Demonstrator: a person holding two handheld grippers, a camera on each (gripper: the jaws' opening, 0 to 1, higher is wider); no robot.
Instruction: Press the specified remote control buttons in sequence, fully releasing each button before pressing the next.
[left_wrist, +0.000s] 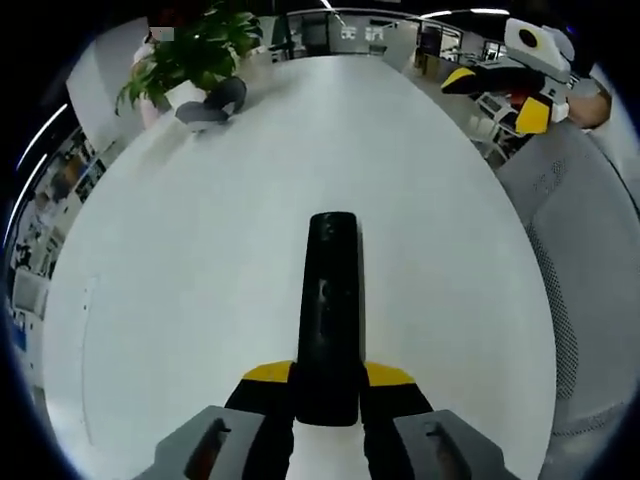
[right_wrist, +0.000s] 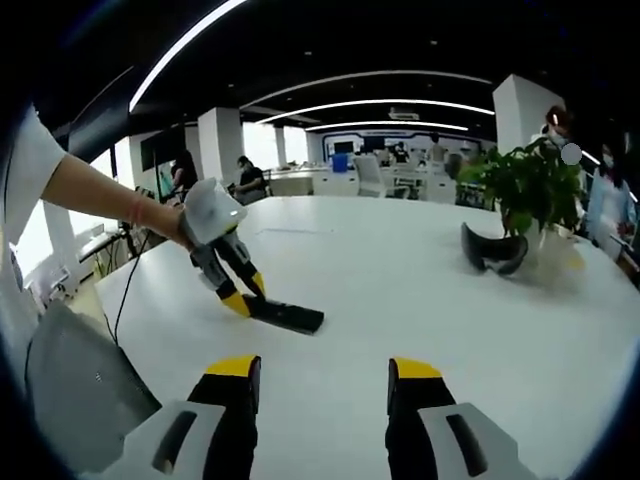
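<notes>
The left claw (left_wrist: 328, 385) is clamped on the near end of a black remote control (left_wrist: 330, 310), its yellow-tipped jaws pressing on either side of the slim body. The remote reaches straight out from the jaws over the white desk (left_wrist: 200, 280), its far end pointing toward the middle of the desk. In the right gripper view the same left claw (right_wrist: 248, 302) shows in a person's hand (right_wrist: 176, 226), and the remote (right_wrist: 285, 315) lies flat on the desk (right_wrist: 400, 290).

The right claw (right_wrist: 322, 382) stands open, a wide gap between its yellow-tipped jaws and nothing in them; it is well apart from the remote.

Farther out, a potted plant (right_wrist: 525, 190) stands near the desk's edge, with a dark curved headset-like object (right_wrist: 492, 250) lying just beside it. A grey chair (left_wrist: 575, 260) sits by the desk.
</notes>
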